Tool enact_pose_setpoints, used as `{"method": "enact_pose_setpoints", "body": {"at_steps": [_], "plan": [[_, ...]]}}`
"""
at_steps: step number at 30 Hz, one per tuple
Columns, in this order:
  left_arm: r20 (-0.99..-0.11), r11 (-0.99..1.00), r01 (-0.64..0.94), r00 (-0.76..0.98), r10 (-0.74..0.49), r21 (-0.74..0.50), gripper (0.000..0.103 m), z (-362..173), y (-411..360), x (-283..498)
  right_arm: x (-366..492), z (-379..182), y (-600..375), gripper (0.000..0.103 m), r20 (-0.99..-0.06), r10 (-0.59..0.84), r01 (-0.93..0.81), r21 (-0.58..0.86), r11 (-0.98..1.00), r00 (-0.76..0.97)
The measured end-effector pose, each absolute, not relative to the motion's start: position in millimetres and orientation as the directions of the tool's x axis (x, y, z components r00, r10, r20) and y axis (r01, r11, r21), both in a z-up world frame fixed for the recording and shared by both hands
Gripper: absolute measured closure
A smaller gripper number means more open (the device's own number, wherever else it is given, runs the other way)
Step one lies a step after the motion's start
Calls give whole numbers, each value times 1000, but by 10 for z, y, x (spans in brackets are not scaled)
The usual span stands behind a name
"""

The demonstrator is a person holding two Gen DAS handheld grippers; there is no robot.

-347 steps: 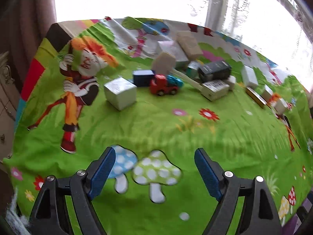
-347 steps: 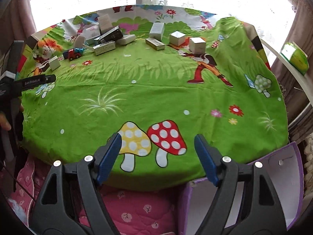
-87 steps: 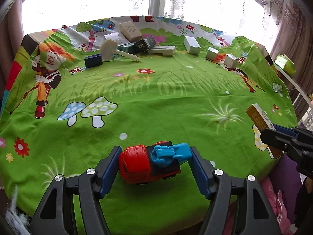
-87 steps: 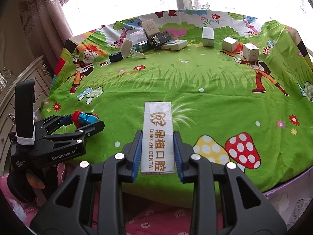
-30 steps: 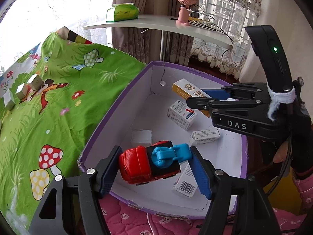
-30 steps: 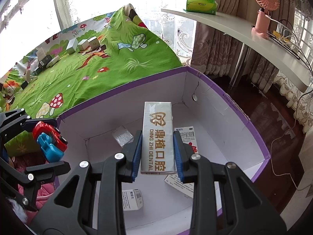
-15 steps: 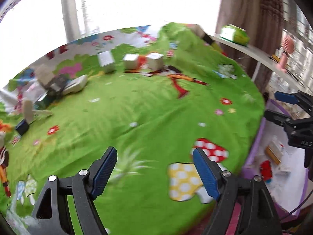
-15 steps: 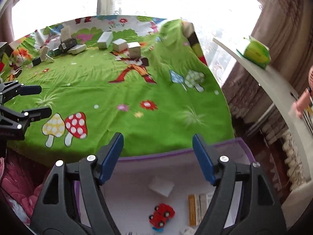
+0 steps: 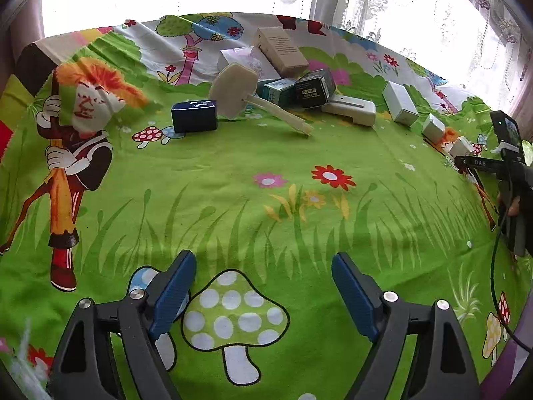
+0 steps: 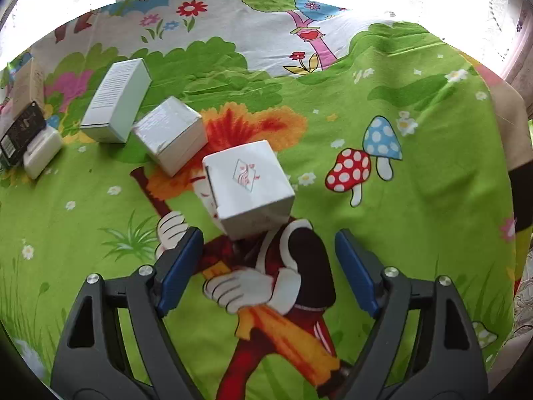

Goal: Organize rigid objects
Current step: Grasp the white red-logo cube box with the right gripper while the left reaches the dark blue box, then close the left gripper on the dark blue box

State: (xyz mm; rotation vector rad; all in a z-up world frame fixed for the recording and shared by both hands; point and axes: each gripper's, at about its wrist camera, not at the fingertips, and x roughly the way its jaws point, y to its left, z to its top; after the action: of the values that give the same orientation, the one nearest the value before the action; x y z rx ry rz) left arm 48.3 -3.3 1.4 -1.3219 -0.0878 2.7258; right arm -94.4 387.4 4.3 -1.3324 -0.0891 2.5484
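My left gripper (image 9: 263,283) is open and empty above the green cartoon cloth, well short of a pile at the back: a dark blue box (image 9: 194,115), a cream mallet (image 9: 240,91), a black box (image 9: 314,84) and a tan box (image 9: 280,51). My right gripper (image 10: 268,263) is open and empty, just short of a white cube box (image 10: 248,188) with a red logo. Behind it lie another white cube box (image 10: 170,133) and a long white box (image 10: 116,100). The right gripper also shows at the right edge of the left wrist view (image 9: 466,163).
A cream flat case (image 9: 351,109) and several small white boxes (image 9: 399,106) lie right of the pile. The cloth (image 9: 299,206) drops off at the right edge (image 10: 499,166). A bright curtained window runs behind the table.
Both grippers have swung away from the purple box and moved in over the cloth. The left now faces the back pile; the right has closed in on the white cube box.
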Motion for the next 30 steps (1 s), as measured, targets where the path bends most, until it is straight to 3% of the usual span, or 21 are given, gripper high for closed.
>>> {"method": "enact_pose_setpoints", "body": {"at_steps": [4, 5, 6, 13, 16, 19, 23, 27, 30], "plan": [[-788, -993, -95, -606, 113, -69, 18, 27, -80, 444, -1128, 35, 3928, 16, -797, 237, -207, -144, -968, -555], [-789, -994, -92, -607, 99, -54, 18, 25, -121, 396, -1101, 40, 3902, 34, -794, 208, -178, -127, -976, -572], [-792, -995, -84, -605, 88, -47, 18, 23, -180, 342, -1063, 49, 3862, 59, -801, 130, -126, -69, -990, -584], [-813, -1000, 9, -582, -4, -1, 18, 17, -589, -363, -430, 85, 2974, 58, -803, -31, 78, -20, -997, -596], [-825, -991, 103, -565, 10, -83, 17, 22, -749, -645, -154, 77, 2596, 58, -790, -74, 132, -8, -991, -609], [-796, -933, 245, -602, 65, -262, 17, 92, -907, -765, 65, 50, 2274, 57, -771, -80, 173, -40, -984, -632], [-777, -826, 426, -629, 23, -369, 17, 143, -980, -960, -24, 42, 2181, 59, -773, -84, 182, -41, -982, -629], [-839, -768, 575, -536, -92, -283, 18, 54, -1005, -1184, -1, 47, 2199, 58, -772, -94, 182, -29, -983, -628], [-884, -854, 507, -444, -144, -116, 17, 44, -801, -1275, 2, 50, 2205, 58, -773, -96, 182, -26, -983, -628]]}}
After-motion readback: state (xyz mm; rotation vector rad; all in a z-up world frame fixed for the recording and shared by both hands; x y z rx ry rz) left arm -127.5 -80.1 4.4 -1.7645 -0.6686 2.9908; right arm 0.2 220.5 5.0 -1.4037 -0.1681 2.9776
